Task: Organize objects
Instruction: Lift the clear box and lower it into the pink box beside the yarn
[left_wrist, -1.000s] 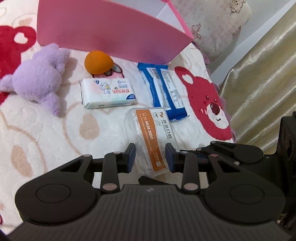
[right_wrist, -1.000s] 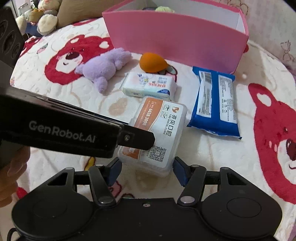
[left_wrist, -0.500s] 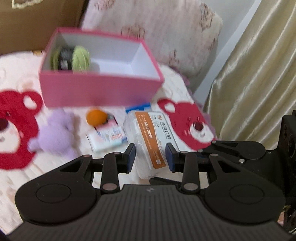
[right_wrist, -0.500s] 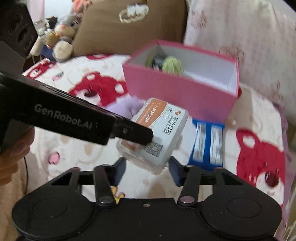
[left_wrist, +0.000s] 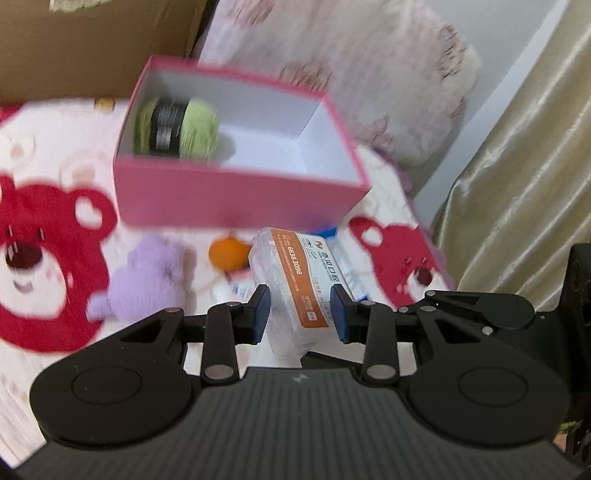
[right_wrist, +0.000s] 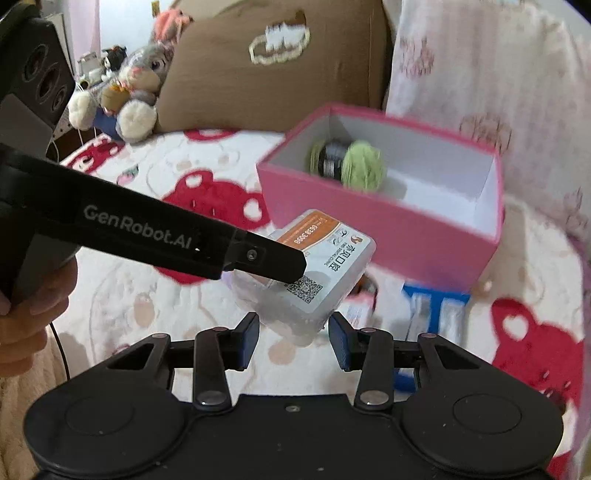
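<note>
Closest in, the left gripper (left_wrist: 300, 314) had its blue pads clamped narrow on the flanks of the plastic box (left_wrist: 295, 280), a clear case with an orange and white label, and it was off the bed cover (left_wrist: 48, 155), in the air. From the other side, the right gripper (right_wrist: 293, 338) had just been closing, and its jaws sat pinched on the near end of that same case, the corner caught between the pads. So it was a two-handed carry, with one black finger of the left tool lying across the label in the right wrist view and a hand (right_wrist: 33, 295) showing at the frame edge behind it.

My read on the case: light, stiff-walled, smooth and a bit slick, the sort of shell that can squirt out of a pinch or flex if squeezed hard. The flat long sides looked the best purchase, low and square on the walls rather than on a rounded corner, which is where the right pads seemed to be.

Below and just beyond lay the stragglers: a purple plush (left_wrist: 144, 273), an orange ball (left_wrist: 227, 254), a blue packet (right_wrist: 436, 306), blurred but apart from one another. Past them stood the pink box (left_wrist: 221, 199), open-topped, with a green roll (left_wrist: 177, 129) at its left end and the right end bare. That looked like the destination. Farthest back were a brown cushion (right_wrist: 277, 74) and a gold curtain (left_wrist: 517, 184).
</note>
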